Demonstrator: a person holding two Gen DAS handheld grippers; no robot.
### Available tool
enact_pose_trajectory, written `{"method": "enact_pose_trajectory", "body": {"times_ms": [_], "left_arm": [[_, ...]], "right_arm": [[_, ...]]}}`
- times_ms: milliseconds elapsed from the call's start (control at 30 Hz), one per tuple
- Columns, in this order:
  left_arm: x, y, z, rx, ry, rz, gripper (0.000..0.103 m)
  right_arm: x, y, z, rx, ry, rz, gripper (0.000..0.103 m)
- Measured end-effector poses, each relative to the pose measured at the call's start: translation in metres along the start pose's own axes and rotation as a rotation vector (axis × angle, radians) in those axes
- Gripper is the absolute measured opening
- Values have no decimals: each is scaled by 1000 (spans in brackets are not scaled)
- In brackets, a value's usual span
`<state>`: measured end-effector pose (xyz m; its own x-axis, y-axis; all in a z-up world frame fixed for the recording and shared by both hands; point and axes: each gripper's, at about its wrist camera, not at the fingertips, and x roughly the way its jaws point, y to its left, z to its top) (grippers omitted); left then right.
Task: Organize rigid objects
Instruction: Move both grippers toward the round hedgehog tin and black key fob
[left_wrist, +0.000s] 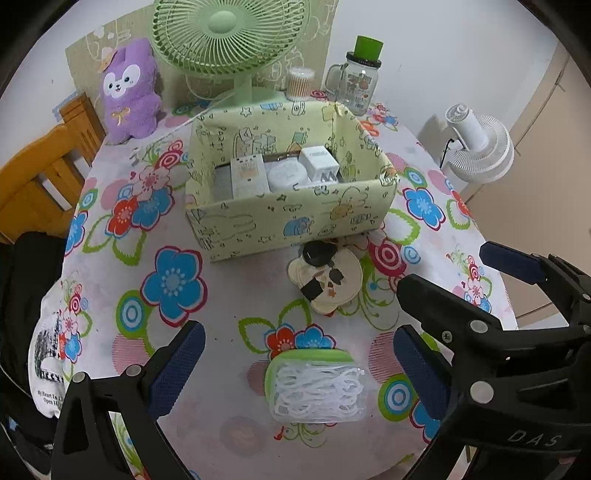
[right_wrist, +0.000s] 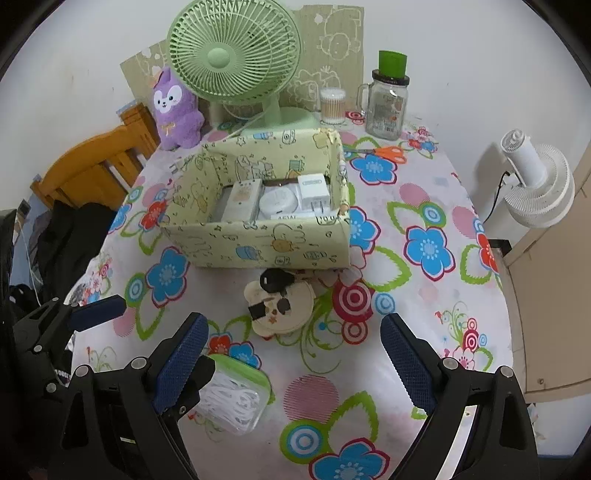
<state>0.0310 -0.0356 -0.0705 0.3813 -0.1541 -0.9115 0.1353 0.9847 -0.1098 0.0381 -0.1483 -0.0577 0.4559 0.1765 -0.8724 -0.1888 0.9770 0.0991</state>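
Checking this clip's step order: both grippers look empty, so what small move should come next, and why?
Probably lower the open left gripper onto the floss box and close. It lies between the spread fingers, still on the table outside the bin, which already holds several white items. The right gripper has nothing between its fingers.

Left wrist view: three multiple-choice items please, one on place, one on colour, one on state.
1. The floss-pick case lies:
A. inside the box
B. on the table between the left claw's fingers
C. behind the fan

2. The jar's lid is:
A. green
B. orange
C. white

3. The left claw is:
A. shut on the case
B. open
C. out of view

Answers: B, the case sits on the table, short of the box, with the left claw around it; A, the jar has a green top; B, its fingers are spread apart.
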Motion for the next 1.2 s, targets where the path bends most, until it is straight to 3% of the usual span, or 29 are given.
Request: {"method": "enact_pose_trajectory", "body": {"times_ms": [767,1200], "left_arm": [[33,-7,-20,-39,77,24,103],[64,1,-12,-45,96,34,103]], "right_arm": [[27,-20,-21,-10,70,26,96],[50,-28,-21,16,86,23,96]]}}
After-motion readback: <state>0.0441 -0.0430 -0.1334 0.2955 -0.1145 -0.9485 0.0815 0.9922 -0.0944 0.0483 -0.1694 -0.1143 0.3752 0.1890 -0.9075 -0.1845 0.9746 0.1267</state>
